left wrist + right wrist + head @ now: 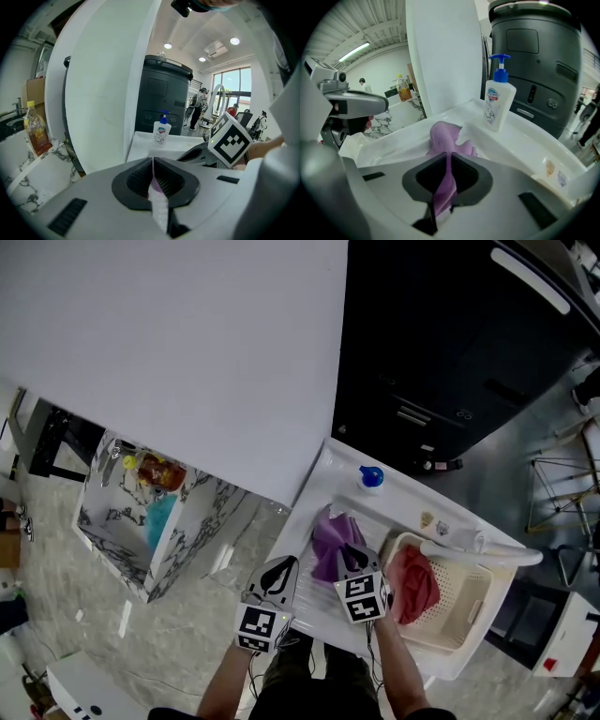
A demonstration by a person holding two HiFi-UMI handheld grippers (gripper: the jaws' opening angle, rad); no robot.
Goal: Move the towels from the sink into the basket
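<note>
A purple towel [330, 538] lies bunched in the white sink [342, 486]. My right gripper [352, 557] is shut on its near edge. In the right gripper view the purple towel [443, 136] runs from the basin into the closed jaws of the right gripper [449, 157]. My left gripper [281, 570] hovers at the sink's left edge, apart from the towel. Its jaws are shut in the left gripper view [153, 164], with only a thin pale sliver in the seam. A red towel [415, 585] lies in the cream basket [473, 592] on the right.
A soap bottle [371, 478] with a blue pump stands on the sink's back ledge, and a white faucet [478, 549] reaches over the basket. A large black unit [450, 352] stands behind. A marbled counter [112, 531] with bottles is at the left.
</note>
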